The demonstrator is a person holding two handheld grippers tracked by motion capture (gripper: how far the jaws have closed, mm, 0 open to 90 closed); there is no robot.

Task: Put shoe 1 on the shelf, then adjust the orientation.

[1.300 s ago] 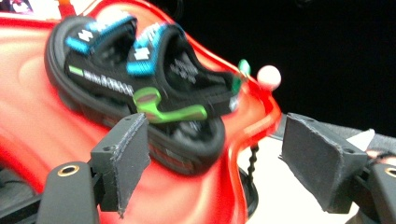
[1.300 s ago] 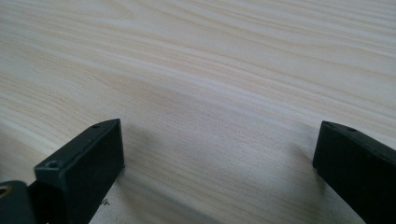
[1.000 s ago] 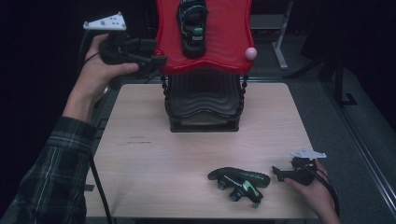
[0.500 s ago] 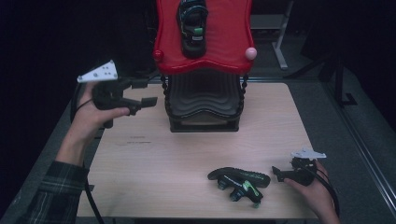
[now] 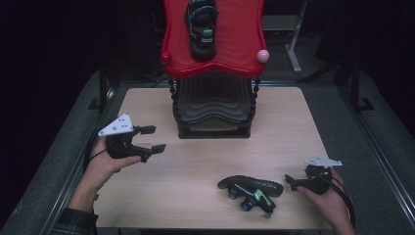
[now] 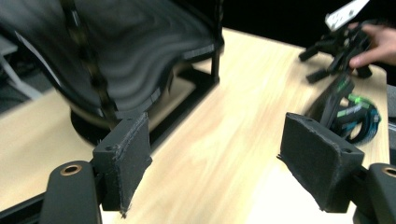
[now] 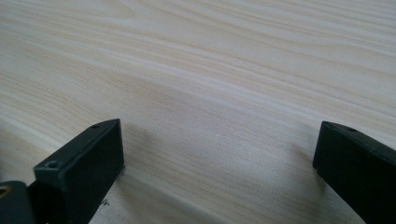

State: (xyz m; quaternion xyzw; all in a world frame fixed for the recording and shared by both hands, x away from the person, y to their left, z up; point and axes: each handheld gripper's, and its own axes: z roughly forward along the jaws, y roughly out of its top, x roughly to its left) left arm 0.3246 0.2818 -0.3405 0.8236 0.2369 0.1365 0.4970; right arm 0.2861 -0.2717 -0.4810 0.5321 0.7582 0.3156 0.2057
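Black roller skate with green trim (image 5: 250, 191) lies on its side on the table (image 5: 205, 161), near the front edge, right of centre. Long axis runs roughly left–right across the table, wheels toward the person.

A second skate of the same kind (image 5: 201, 27) sits on the red top shelf (image 5: 230, 49) of the two-tier rack (image 5: 213, 105); the black lower shelf (image 5: 211, 100) holds nothing that can be seen.

Right gripper (image 5: 292, 183) rests just beside the fallen skate's right end, pointing left toward it along its long axis. Jaws stand apart with nothing but bare wood between them in the right gripper view (image 7: 219, 158).

Left gripper (image 5: 153, 139) hangs over the left part of the table, well apart from the skate, jaws spread and empty (image 6: 215, 163). In the left gripper view the skate (image 6: 352, 114) lies beyond its far jaw, with the right gripper (image 6: 327, 51) behind.

Judgement: right hand is clearly nearer. A grasp from that side would meet the skate end-on; closing across its narrow width looks the likelier hold.
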